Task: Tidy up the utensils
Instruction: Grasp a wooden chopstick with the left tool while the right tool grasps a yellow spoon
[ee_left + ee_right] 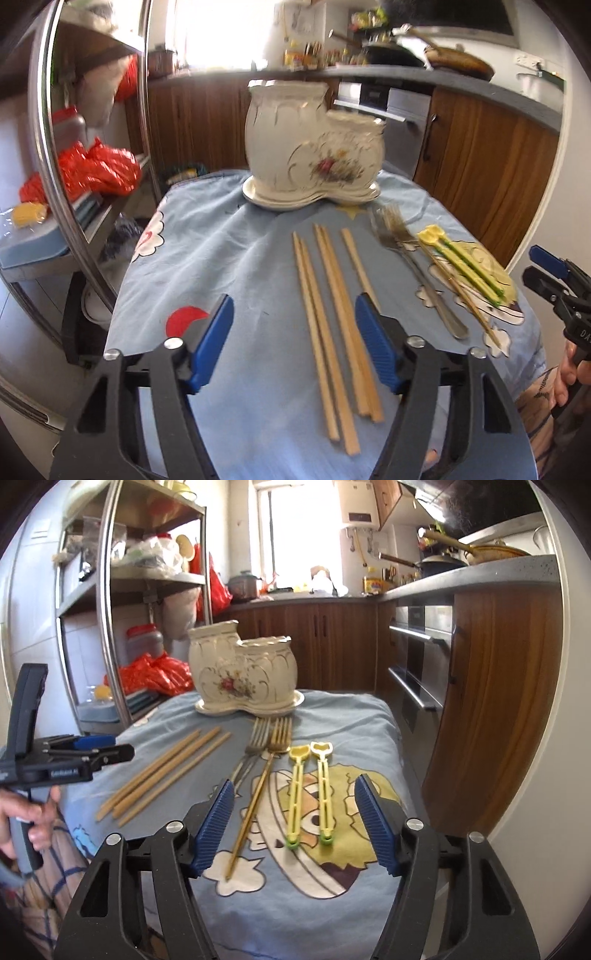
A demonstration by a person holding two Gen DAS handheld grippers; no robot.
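Several wooden chopsticks (325, 314) lie side by side on a blue cartoon-print cloth (221, 240). My left gripper (293, 301) hovers over their near ends, open, with its pads clear of them. To their right lie forks (395, 229) and two yellow-green utensils (465, 266). A white flowered ceramic holder (306, 147) with two openings stands on its saucer at the far end. My right gripper (294, 782) is open above the two yellow-green utensils (310, 794). A gold fork (258, 794) lies just inside its left finger. The chopsticks (166, 771), forks (266, 738) and holder (243, 672) also show here.
A metal shelf rack (110, 590) with red bags (159, 672) stands left of the table. A wooden cabinet (491, 701) and steel oven drawers (417, 657) stand close on the right. A person's hand (29, 812) grips the left tool's handle.
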